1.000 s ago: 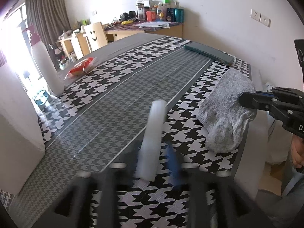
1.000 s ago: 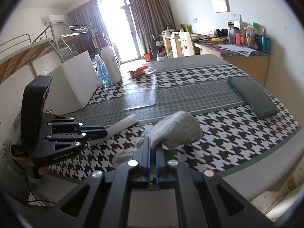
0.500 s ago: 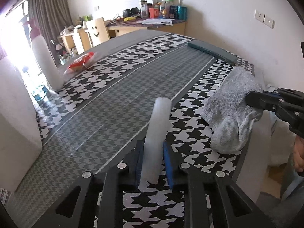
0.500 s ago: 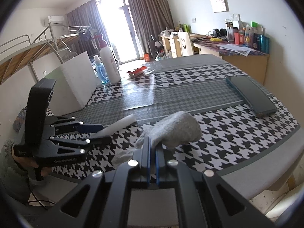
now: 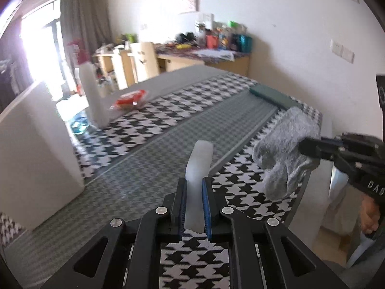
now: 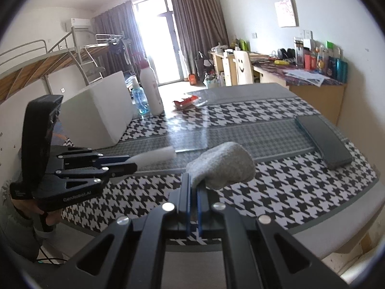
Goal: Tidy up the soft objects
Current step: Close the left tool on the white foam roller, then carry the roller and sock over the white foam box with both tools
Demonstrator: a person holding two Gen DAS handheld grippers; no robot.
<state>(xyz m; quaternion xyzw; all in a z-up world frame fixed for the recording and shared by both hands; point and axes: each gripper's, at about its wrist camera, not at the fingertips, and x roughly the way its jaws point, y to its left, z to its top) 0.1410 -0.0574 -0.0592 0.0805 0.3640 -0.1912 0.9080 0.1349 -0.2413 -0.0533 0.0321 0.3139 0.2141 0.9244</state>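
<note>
My left gripper [image 5: 194,183] is shut on a white foam strip [image 5: 199,166] and holds it lifted above the houndstooth table [image 5: 149,130]. The strip also shows in the right wrist view [image 6: 156,156], sticking out of the left gripper [image 6: 133,162]. My right gripper [image 6: 195,180] is shut on a grey sock [image 6: 223,166], which hangs lifted off the table near its front right edge. The sock also shows in the left wrist view [image 5: 284,144], held by the right gripper [image 5: 303,145].
A large white foam block [image 6: 96,113] stands at the left. A white bottle [image 6: 151,91] and a blue spray bottle [image 6: 139,98] stand behind it. A red packet [image 6: 186,102] lies at the back. A dark flat case [image 6: 322,137] lies at the right.
Both grippers have risen. The foam strip and the grey sock are now lifted higher off the table. The left wrist view has tilted upward.
</note>
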